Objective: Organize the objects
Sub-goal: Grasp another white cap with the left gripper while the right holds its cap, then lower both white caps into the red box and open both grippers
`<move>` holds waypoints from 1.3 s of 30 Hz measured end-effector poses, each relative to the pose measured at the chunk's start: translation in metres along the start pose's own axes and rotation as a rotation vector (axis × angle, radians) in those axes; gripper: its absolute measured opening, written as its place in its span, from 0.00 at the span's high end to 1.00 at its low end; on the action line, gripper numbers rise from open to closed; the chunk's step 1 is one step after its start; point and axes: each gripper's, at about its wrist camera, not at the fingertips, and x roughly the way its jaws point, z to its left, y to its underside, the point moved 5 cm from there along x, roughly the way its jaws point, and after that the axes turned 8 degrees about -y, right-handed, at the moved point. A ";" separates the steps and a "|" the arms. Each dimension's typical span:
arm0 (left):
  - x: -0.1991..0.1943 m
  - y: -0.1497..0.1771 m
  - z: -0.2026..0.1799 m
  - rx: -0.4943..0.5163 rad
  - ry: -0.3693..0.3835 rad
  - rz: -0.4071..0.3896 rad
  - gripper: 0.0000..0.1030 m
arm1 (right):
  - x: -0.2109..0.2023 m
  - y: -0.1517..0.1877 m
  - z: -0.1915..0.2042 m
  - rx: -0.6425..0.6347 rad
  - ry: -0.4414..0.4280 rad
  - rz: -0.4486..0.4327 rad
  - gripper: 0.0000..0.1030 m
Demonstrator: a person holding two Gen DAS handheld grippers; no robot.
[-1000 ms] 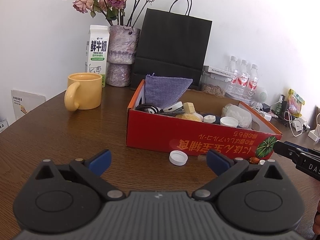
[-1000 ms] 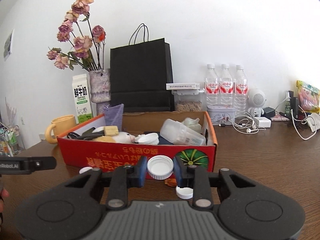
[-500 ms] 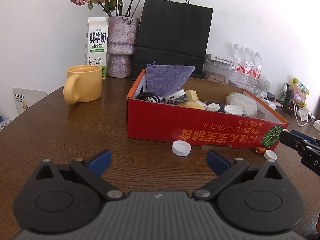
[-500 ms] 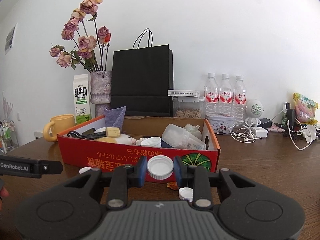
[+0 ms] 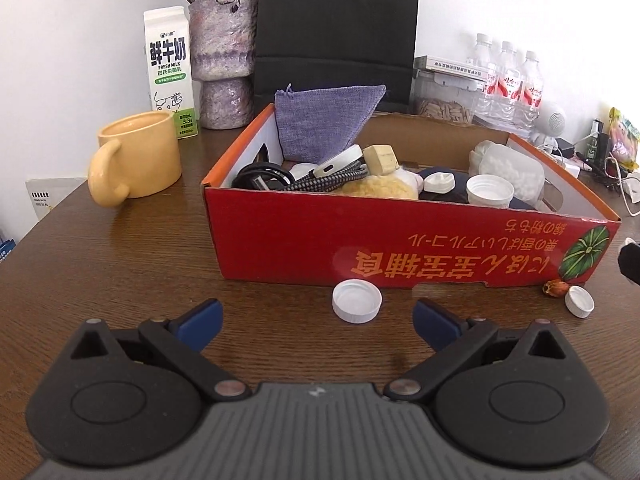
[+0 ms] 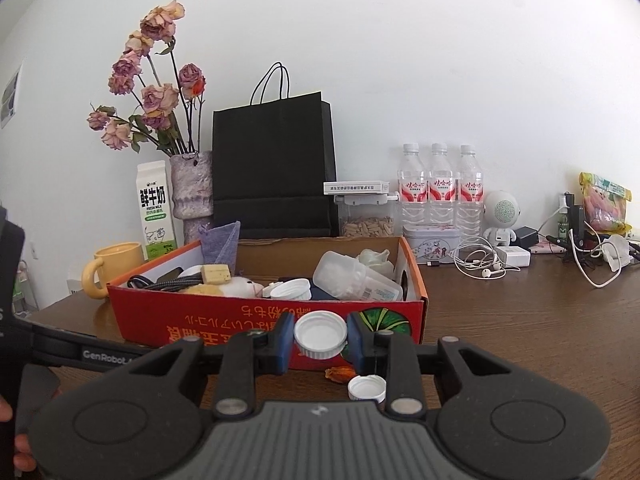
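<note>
A red cardboard box (image 5: 400, 248) (image 6: 224, 320) holds cables, a purple pouch, lids and a clear jar. My right gripper (image 6: 320, 338) is shut on a white round lid (image 6: 320, 336), held in the air in front of the box. Below it on the wooden table lie a small white cap (image 6: 367, 388) (image 5: 579, 301) and an orange scrap (image 6: 339, 374). My left gripper (image 5: 318, 320) is open just above the table, its blue pads wide apart. Another white lid (image 5: 357, 301) lies on the table just ahead of it, in front of the box wall.
A yellow mug (image 5: 136, 156), a milk carton (image 5: 170, 92), a vase of dried roses (image 6: 192, 192) and a black paper bag (image 6: 274, 168) stand behind the box. Water bottles (image 6: 440, 184), earphones (image 6: 486, 264) and chargers crowd the back right.
My left gripper has moved closer to the box and the white lid on the table, tilting further down. The right gripper has kept its hold on the lid, rising slightly.
</note>
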 end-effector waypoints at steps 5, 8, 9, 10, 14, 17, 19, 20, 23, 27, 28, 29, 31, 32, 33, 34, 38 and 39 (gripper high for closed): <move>0.006 -0.004 -0.006 -0.006 -0.002 0.007 0.05 | 0.000 0.001 0.001 -0.003 -0.005 0.005 0.73; 0.008 -0.006 -0.011 -0.002 0.000 0.005 0.19 | 0.000 0.001 0.002 -0.006 -0.009 0.007 0.74; 0.010 -0.006 -0.014 0.000 0.004 0.014 0.22 | 0.000 0.001 0.002 -0.007 -0.010 0.007 0.74; 0.011 -0.006 -0.015 0.001 0.010 0.021 0.31 | 0.000 0.001 0.002 -0.007 -0.010 0.008 0.74; 0.007 -0.004 -0.020 0.009 0.033 0.009 0.72 | 0.000 0.001 0.003 -0.009 -0.011 0.009 0.74; -0.003 -0.004 -0.019 -0.007 0.044 -0.032 0.72 | 0.000 0.001 0.003 -0.007 -0.011 0.006 0.74; -0.013 -0.004 -0.017 -0.020 0.050 -0.068 0.72 | -0.001 0.001 0.003 -0.007 -0.012 0.004 0.74; -0.018 -0.004 -0.017 -0.027 0.050 -0.085 0.72 | -0.001 0.001 0.003 -0.006 -0.011 0.003 0.74; -0.034 -0.003 -0.014 -0.043 0.055 -0.130 0.72 | -0.001 0.001 0.003 -0.005 -0.013 -0.002 0.74; -0.056 0.000 -0.011 -0.057 0.060 -0.199 0.72 | -0.002 0.001 0.003 -0.006 -0.014 -0.007 0.73; -0.061 0.001 -0.010 -0.060 0.061 -0.213 0.72 | -0.002 0.001 0.003 -0.006 -0.015 -0.008 0.74; -0.065 0.003 -0.009 -0.061 0.064 -0.224 0.72 | -0.002 0.000 0.003 -0.006 -0.014 -0.009 0.74; -0.070 0.005 -0.008 -0.063 0.077 -0.236 0.72 | -0.002 0.000 0.003 -0.007 -0.014 -0.009 0.74; -0.072 0.006 -0.007 -0.065 0.084 -0.238 0.72 | -0.002 0.000 0.003 -0.007 -0.013 -0.008 0.73; -0.074 0.007 -0.006 -0.069 0.088 -0.241 0.72 | -0.002 0.000 0.003 -0.008 -0.012 -0.009 0.73; -0.075 0.007 -0.005 -0.072 0.087 -0.244 0.72 | -0.002 0.000 0.003 -0.008 -0.013 -0.010 0.73; -0.078 0.008 -0.004 -0.077 0.092 -0.254 0.72 | -0.002 0.000 0.003 -0.009 -0.011 -0.013 0.73; -0.080 0.008 -0.004 -0.077 0.095 -0.257 0.72 | -0.002 0.000 0.003 -0.011 -0.010 -0.014 0.73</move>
